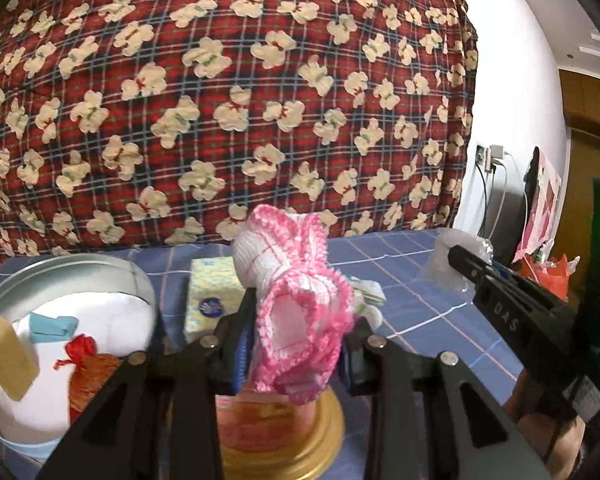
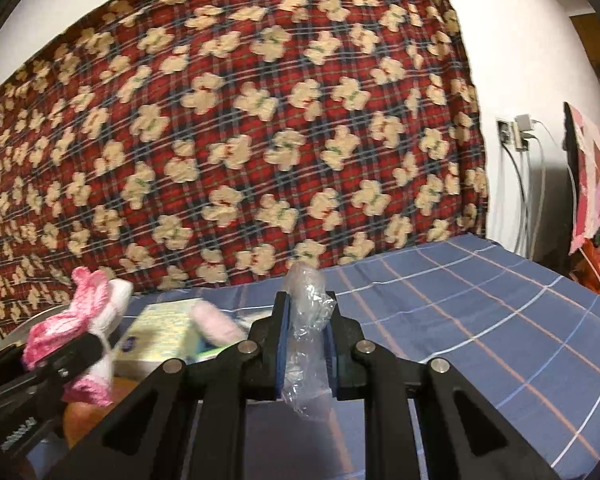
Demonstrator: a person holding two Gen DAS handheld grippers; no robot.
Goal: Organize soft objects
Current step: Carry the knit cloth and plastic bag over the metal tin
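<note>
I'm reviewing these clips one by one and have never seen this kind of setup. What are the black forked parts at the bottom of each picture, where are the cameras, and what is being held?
There is no robot here: a person carries a two-finger gripper in each hand, and a fisheye camera on each looks forward along its fingers. The black forks are those fingers.

The left view shows the left gripper shut on a pink and white crocheted cloth. Over on its right side the right gripper appears.

The right view shows the right gripper shut on a crumpled piece of clear plastic.

On the blue checked tablecloth lie a yellow tissue box and a round metal tin holding small soft items, including an orange pouch. A red teddy-bear blanket hangs behind.
</note>
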